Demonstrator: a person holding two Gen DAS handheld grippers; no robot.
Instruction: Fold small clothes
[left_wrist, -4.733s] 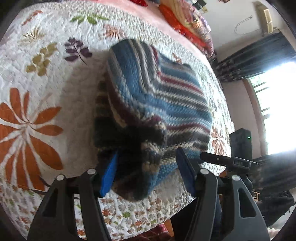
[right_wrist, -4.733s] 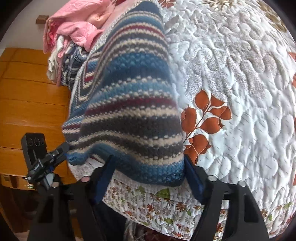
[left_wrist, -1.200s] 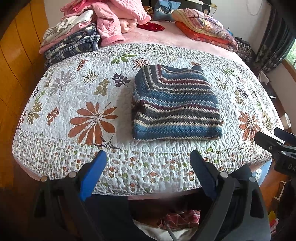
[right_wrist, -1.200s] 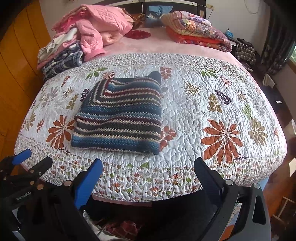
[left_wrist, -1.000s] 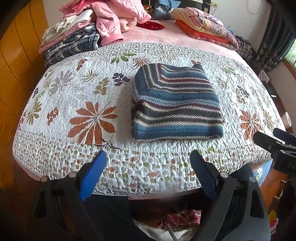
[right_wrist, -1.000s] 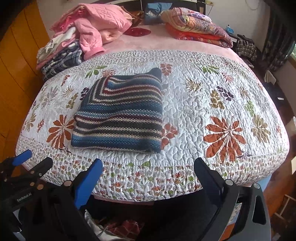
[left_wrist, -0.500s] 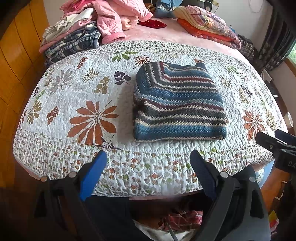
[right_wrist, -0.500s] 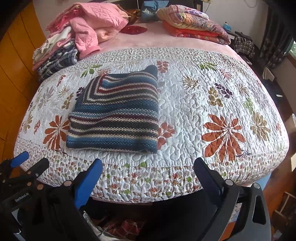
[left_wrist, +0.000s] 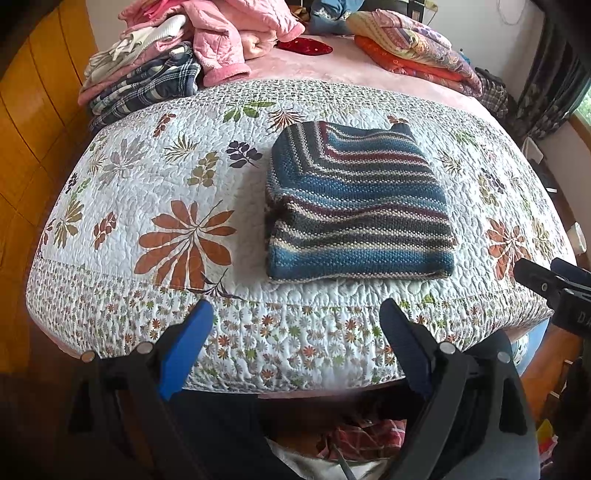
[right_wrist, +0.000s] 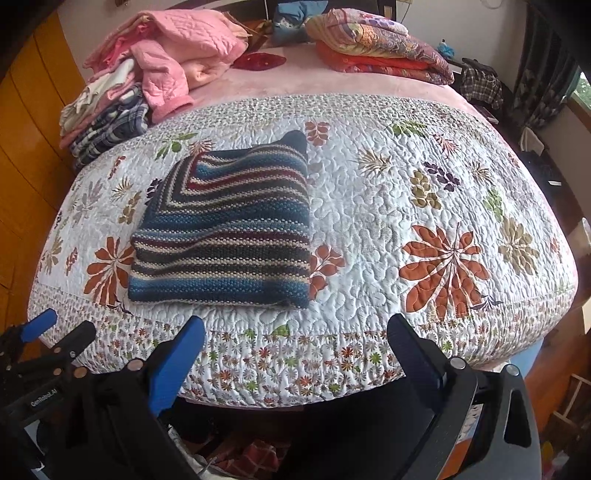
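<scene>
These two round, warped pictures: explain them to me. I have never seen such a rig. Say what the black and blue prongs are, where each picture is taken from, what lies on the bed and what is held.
No robot here: a person carries a hand-held gripper in each hand, and a wide-angle camera on each looks forward along its jaws. That lens bends the picture.

One picture is from the left gripper, the other from the right gripper. The blue-padded prongs at the bottom are each one's own jaws. Both stand wide open in front of the bed's near edge and hold nothing.

On the flowered quilt lies a striped knitted garment, folded into a neat rectangle near the front edge. Farther back sit a pile of pink and plaid clothes to the left and folded colourful blankets to the right.

The black part at the left picture's right edge is the other gripper.
</scene>
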